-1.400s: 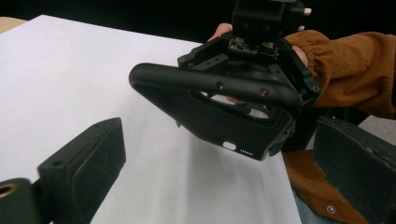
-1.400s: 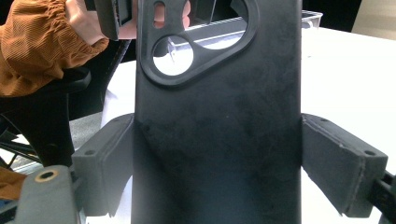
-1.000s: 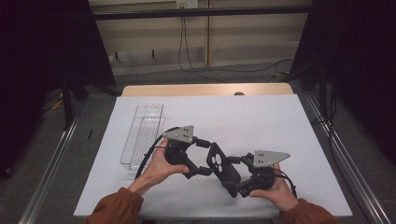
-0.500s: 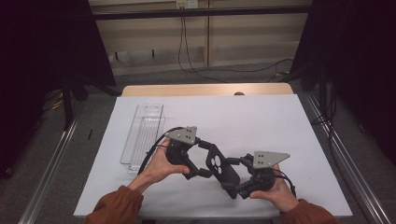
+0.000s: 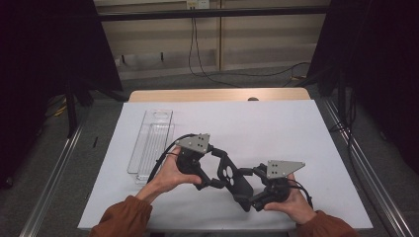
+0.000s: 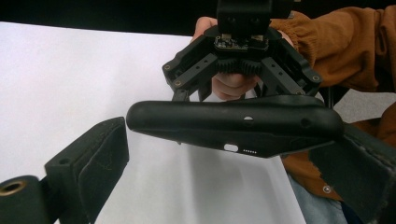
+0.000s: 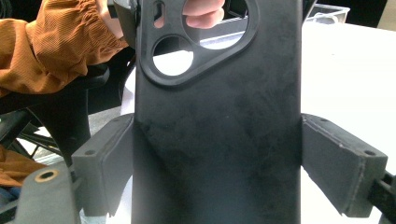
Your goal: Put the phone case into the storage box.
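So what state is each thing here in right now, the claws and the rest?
Phone case: black, empty, held up off the table between both claws.
Right claw: shut on the phone case, pads pressing its two long edges.
Left claw: open around the case's end, with a gap at one pad.
Clear tray: empty, lying flat on the white table.
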Available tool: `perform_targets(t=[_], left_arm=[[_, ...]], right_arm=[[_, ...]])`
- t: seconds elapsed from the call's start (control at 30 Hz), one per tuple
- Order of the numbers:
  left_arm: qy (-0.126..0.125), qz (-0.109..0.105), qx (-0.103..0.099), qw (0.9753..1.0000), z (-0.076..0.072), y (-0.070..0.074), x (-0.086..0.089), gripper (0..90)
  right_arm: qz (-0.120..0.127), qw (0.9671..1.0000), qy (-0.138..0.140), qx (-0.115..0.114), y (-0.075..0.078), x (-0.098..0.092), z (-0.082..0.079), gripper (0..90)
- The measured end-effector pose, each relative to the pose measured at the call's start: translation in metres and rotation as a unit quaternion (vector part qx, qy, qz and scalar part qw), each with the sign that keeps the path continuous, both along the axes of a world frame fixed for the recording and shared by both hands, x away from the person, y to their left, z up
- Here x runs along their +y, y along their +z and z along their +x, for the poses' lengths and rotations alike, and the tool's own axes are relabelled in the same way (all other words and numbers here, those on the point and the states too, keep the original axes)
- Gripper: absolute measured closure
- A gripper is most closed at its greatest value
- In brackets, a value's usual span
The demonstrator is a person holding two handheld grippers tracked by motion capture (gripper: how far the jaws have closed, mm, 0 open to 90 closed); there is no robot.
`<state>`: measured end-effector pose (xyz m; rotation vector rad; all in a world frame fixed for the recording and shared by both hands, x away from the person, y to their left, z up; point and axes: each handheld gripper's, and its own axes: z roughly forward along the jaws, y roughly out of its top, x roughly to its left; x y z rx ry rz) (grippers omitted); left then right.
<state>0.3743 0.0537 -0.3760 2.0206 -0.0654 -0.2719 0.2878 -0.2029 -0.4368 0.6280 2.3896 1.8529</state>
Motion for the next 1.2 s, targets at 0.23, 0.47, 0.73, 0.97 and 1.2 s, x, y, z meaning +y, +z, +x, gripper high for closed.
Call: perform_targets(t=[0.23, 0.47, 0.73, 0.97, 1.2], left_arm=[[-0.007, -0.003, 0.001, 1.0, 0.0008, -0.0003, -0.0013, 5.5], [-0.023, -0.003, -0.004, 0.9997, 0.0004, 0.0027, -0.0033, 6.2], [-0.046, 0.001, -0.009, 0.9989, -0.0007, 0.0052, -0.0035, 10.5], [-0.056, 0.003, 0.0, 0.9984, -0.0014, 0.0034, -0.0051, 10.9], [-0.064, 0.012, 0.007, 0.9978, -0.001, 0.0022, -0.0056, 11.8]], right_arm=[[0.0, 1.0, 0.004, 0.002, -0.0011, 0.0006, 0.0008, 14.4], [0.0, 0.9999, 0.011, 0.005, -0.0012, 0.0015, 0.0004, 14.5], [-0.003, 0.9998, 0.02, 0.007, -0.0012, 0.003, -0.0007, 14.4], [-0.006, 0.9996, 0.028, 0.008, -0.0012, 0.0037, -0.0016, 14.4], [-0.01, 0.9994, 0.032, 0.005, -0.0016, 0.0045, -0.002, 14.4]])
